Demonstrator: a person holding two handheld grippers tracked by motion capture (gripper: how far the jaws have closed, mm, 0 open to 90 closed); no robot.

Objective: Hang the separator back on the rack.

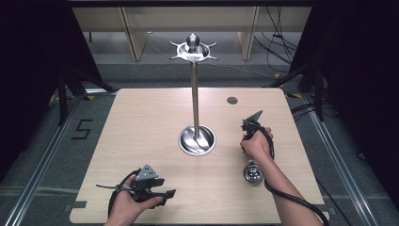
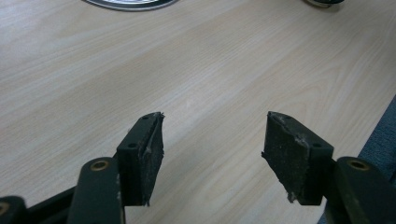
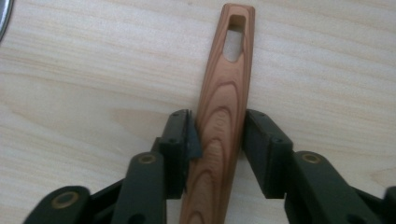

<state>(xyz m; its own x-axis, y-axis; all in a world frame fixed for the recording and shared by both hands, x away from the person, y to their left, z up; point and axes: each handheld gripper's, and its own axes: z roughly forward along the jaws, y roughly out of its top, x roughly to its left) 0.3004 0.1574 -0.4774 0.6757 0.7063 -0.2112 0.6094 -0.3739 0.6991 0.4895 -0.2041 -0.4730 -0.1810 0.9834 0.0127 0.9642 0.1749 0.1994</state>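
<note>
One utensil is what this job turns on, and I've got it between the jaws of my right gripper (image 3: 218, 140) now; in the right gripper view the wooden handle (image 3: 224, 116) runs straight up between the two black pads, both of them pressed against its sides, so I call that a closed grip on the handle; the slot (image 3: 236, 37) at the far end of the handle lies clear beyond the jaws, free for a hook.

From the high view, the right gripper (image 1: 251, 126) sits at the right side of the desk (image 1: 141, 141), and the metal head (image 1: 253, 173) of the utensil pokes out near my wrist, low to the wood; I can't tell whether it has left the surface yet.

My left gripper (image 1: 164, 194) rests at the near left corner; its view shows both pads (image 2: 144, 154) spread wide with nothing but bare wood between them, so it's open and idle.

Ahead stands the stand (image 1: 194, 94), its round base (image 1: 197, 140) at mid-desk, its hooks (image 1: 194, 51) at the top bare.

My read: the grasp is made, so the first part is done; left to do are the lift, the carry to the top of the pole, and threading that slot over a hook; most of the work lies ahead.
</note>
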